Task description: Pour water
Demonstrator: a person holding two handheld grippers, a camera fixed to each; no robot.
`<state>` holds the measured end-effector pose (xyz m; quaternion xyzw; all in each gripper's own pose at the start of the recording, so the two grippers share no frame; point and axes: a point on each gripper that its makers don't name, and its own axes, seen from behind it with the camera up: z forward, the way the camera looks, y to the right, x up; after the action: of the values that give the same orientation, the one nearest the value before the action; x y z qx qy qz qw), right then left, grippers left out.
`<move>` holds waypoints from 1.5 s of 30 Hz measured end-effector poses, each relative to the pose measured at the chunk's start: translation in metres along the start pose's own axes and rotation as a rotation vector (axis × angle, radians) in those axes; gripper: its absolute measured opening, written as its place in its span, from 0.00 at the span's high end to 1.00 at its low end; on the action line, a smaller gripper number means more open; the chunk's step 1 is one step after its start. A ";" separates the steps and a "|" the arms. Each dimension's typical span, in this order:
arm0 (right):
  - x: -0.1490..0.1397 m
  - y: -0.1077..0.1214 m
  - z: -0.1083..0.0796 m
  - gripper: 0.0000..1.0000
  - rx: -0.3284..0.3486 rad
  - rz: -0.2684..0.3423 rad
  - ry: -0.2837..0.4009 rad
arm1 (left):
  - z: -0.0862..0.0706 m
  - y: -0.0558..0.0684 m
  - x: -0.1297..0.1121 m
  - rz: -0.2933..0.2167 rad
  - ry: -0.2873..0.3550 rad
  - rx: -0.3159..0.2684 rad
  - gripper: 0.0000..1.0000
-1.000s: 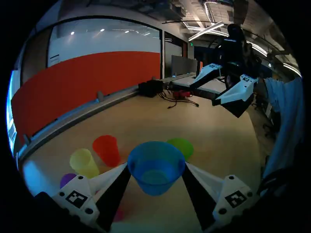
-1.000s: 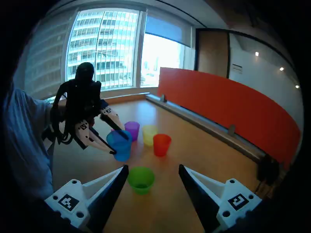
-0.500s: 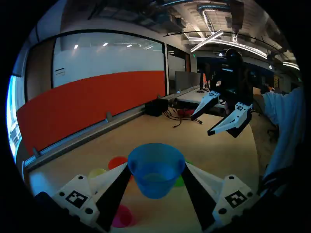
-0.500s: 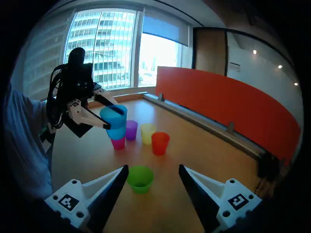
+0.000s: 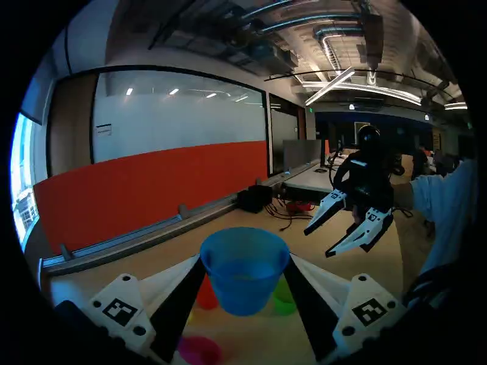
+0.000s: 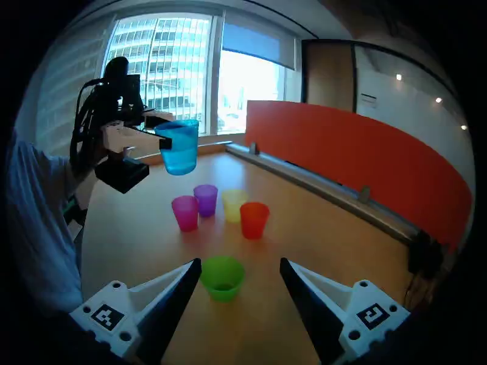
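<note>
A blue cup with some water in it is held upright between the fingers of my left gripper, which is shut on it. In the right gripper view that left gripper holds the blue cup high above the table, over the row of cups. My right gripper stands open low over the table, with a green cup just ahead between its fingers and untouched. In the left gripper view the right gripper hangs open farther off.
Pink, purple, yellow and red cups stand in a row on the wooden table. An orange partition runs along the table's far edge. A person's sleeve is at the left.
The left gripper has lifted the blue cup from table level to well above the other cups. The right gripper has barely moved and stays open by the green cup.
</note>
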<state>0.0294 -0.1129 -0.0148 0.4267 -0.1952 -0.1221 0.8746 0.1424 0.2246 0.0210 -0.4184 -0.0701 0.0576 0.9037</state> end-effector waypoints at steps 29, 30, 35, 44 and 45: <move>-0.056 -0.023 0.045 0.00 0.072 0.001 -0.098 | -0.012 -0.025 0.023 -0.019 0.077 0.048 0.14; -0.059 -0.024 0.048 0.00 0.073 0.001 -0.104 | -0.013 -0.026 0.023 -0.018 0.077 0.051 0.14; -0.069 -0.026 0.061 0.00 0.080 0.000 -0.122 | -0.018 -0.029 0.022 -0.018 0.079 0.061 0.13; -0.082 -0.027 0.079 0.00 0.077 -0.017 -0.148 | -0.026 -0.035 0.020 -0.016 0.081 0.076 0.14; -0.083 -0.027 0.081 0.00 0.077 -0.017 -0.150 | -0.027 -0.035 0.020 -0.017 0.081 0.077 0.13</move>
<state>-0.0822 -0.1547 -0.0107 0.4513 -0.2609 -0.1535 0.8395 0.1686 0.1848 0.0320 -0.3846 -0.0345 0.0357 0.9218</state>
